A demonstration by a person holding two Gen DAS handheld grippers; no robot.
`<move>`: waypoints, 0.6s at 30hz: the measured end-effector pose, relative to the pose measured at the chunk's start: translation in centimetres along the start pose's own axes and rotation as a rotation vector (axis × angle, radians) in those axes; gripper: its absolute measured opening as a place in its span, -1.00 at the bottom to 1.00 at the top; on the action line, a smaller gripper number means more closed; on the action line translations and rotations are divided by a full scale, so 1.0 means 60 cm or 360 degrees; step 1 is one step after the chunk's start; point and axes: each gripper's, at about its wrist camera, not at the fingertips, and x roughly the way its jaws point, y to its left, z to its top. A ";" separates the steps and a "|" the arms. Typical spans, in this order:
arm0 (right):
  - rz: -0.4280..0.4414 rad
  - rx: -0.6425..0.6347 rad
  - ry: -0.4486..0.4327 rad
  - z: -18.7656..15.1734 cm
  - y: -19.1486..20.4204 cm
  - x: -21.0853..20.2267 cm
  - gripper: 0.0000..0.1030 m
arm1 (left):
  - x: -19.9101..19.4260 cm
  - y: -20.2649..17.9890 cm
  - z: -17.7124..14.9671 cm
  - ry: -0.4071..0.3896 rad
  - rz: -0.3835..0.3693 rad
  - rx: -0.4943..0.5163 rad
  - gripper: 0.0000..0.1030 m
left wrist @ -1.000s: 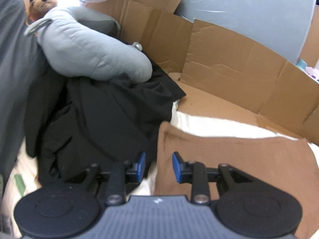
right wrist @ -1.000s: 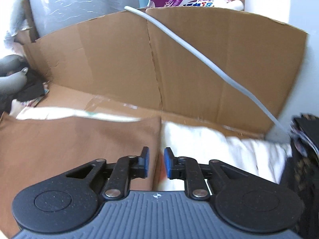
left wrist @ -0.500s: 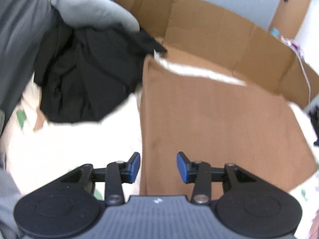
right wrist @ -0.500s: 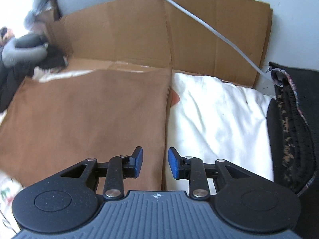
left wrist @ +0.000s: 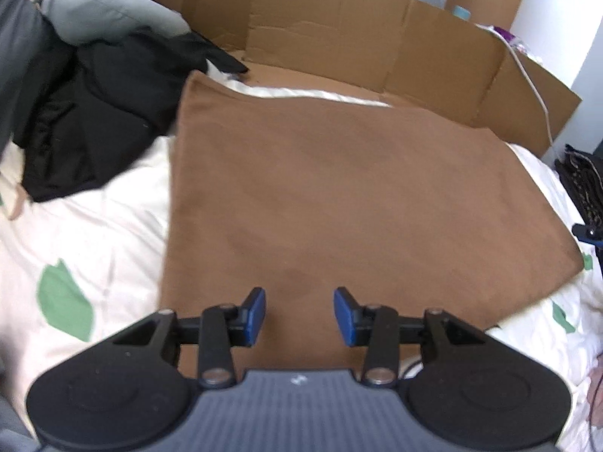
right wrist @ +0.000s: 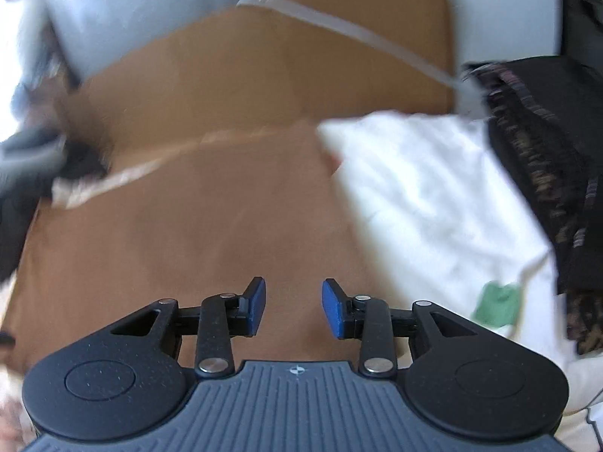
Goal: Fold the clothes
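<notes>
A brown garment [left wrist: 339,196] lies flat and folded into a rectangle on a white bedspread [left wrist: 94,233]; it also shows in the right wrist view [right wrist: 181,233], blurred. My left gripper [left wrist: 299,316] is open and empty above the garment's near edge. My right gripper [right wrist: 294,309] is open and empty above the garment's near right part. A tip of the right gripper shows at the far right of the left wrist view [left wrist: 588,231].
A pile of black clothes [left wrist: 98,113] and a grey pillow [left wrist: 109,19] lie at the left. Cardboard walls [left wrist: 339,45] stand behind the bed. A dark patterned garment [right wrist: 546,158] lies at the right. A white cable [right wrist: 358,34] runs over the cardboard.
Both grippers have pulled back from the garment's far corners toward its near edge and opened wider. The brown garment now lies flat in full view.
</notes>
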 end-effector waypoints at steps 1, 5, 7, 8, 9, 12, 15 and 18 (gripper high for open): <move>-0.0009 -0.0052 0.0003 -0.002 0.012 0.002 -0.22 | 0.004 -0.004 -0.002 0.0003 0.0003 -0.0006 -0.16; 0.0039 -0.0186 0.0025 0.004 0.062 0.010 -0.22 | 0.017 -0.020 -0.013 0.0015 -0.0013 0.0046 -0.09; 0.0079 -0.0241 0.0049 0.008 0.085 0.018 -0.22 | 0.027 -0.019 -0.023 0.0037 -0.0010 0.0030 0.02; 0.0095 -0.0258 0.0063 0.008 0.095 0.023 -0.22 | 0.033 -0.016 -0.030 0.0052 -0.0010 0.0010 0.02; 0.0110 -0.0281 0.0082 0.008 0.106 0.029 -0.22 | 0.038 -0.011 -0.036 0.0066 -0.0004 -0.0002 0.01; 0.0143 -0.0372 0.0127 0.004 0.128 0.047 -0.22 | 0.040 0.003 -0.048 0.0074 0.0026 -0.0007 0.01; 0.0125 -0.0452 0.0206 -0.010 0.136 0.060 -0.22 | 0.038 0.016 -0.060 0.0073 0.0059 -0.0008 0.00; 0.0108 -0.0503 0.0254 -0.024 0.126 0.056 -0.22 | 0.030 0.027 -0.068 0.0070 0.0098 -0.0012 0.00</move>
